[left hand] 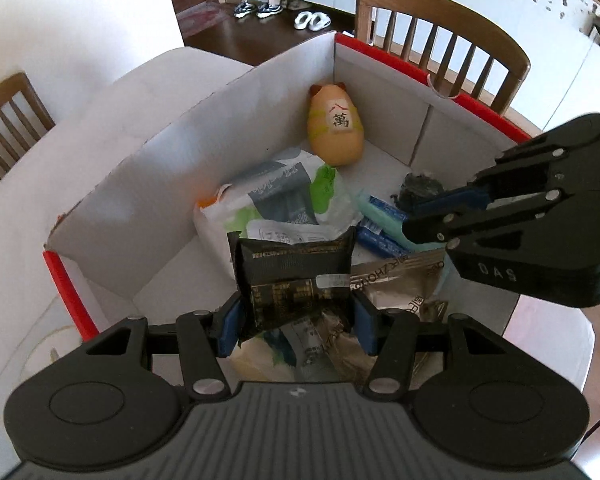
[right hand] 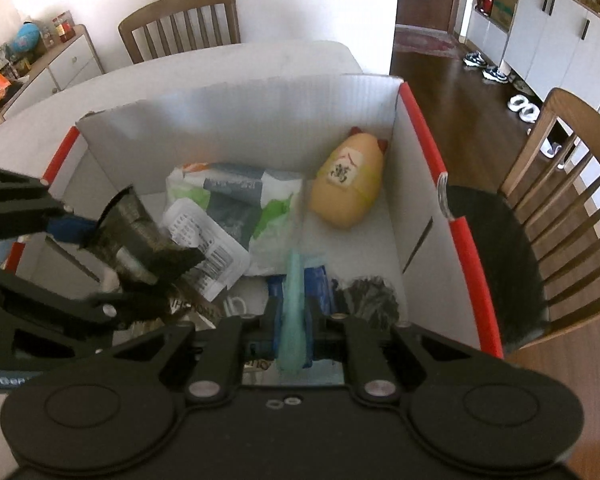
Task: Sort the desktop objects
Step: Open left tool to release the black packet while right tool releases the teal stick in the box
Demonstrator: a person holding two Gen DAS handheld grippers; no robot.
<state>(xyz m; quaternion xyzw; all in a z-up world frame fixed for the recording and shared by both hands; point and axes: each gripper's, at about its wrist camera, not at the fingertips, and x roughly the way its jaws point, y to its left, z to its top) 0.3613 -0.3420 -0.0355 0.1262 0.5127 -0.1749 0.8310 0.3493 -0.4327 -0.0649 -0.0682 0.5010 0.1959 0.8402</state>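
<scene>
Between the left tool's [left hand: 296, 316] fingers sits a pinched black packet [left hand: 292, 276]; beside it, the right tool [right hand: 294, 320] pinches a green strip [right hand: 294, 312] above the box [left hand: 148, 184].

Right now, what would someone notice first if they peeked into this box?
Probably the yellow-orange egg-shaped toy with a tile on its belly, lying in the far corner of the white cardboard box with red edges. Nearer, the left tongs grip a black snack packet, and the right tongs pinch a thin mint-green wrapper.

Both claws, left [left hand: 296, 322] and right [right hand: 294, 322], are matte black with blue pads, silver rivets and seemingly embossed lettering.
</scene>
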